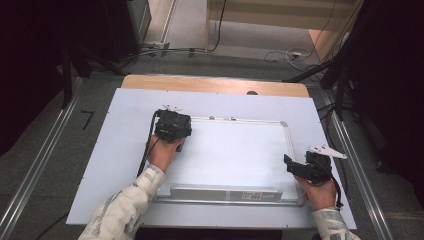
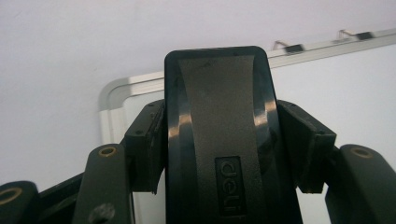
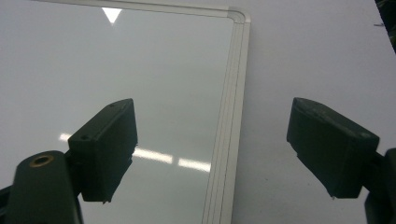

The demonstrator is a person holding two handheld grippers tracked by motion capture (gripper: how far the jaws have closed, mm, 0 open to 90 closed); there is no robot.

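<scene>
A whiteboard (image 1: pixel 235 155) lies flat on a pale sheet (image 1: pixel 115 165) that covers the desk (image 1: pixel 215 83). Its silver frame runs round all four sides, and a marker tray (image 1: pixel 225 192) lies along the edge nearest the person. The tray looks bare but for a small label; what the label says is too small to tell.

The left claw (image 1: pixel 172 125) sits over the board's far left corner. In the left gripper view, its two jaws are pressed in on either side of a black eraser (image 2: pixel 217 135) with the word "deli" on its back. The eraser stands between the jaws and reaches out past their tips. Beyond it the rounded corner of the board's frame (image 2: pixel 109 93) shows, and two small clips (image 2: pixel 289 46) sit on the far rail of the board. Whether the eraser touches the board's surface cannot be told.

The right claw (image 1: pixel 295 167) hangs at the board's right edge, near the tray end. In the right gripper view, the right claw (image 3: pixel 212 149) is spread wide with nothing between its jaws. One jaw is above the white surface, the other above the sheet, and the frame's right rail (image 3: pixel 231 121) runs between them. The eraser is well apart from this claw, across the board.
</scene>
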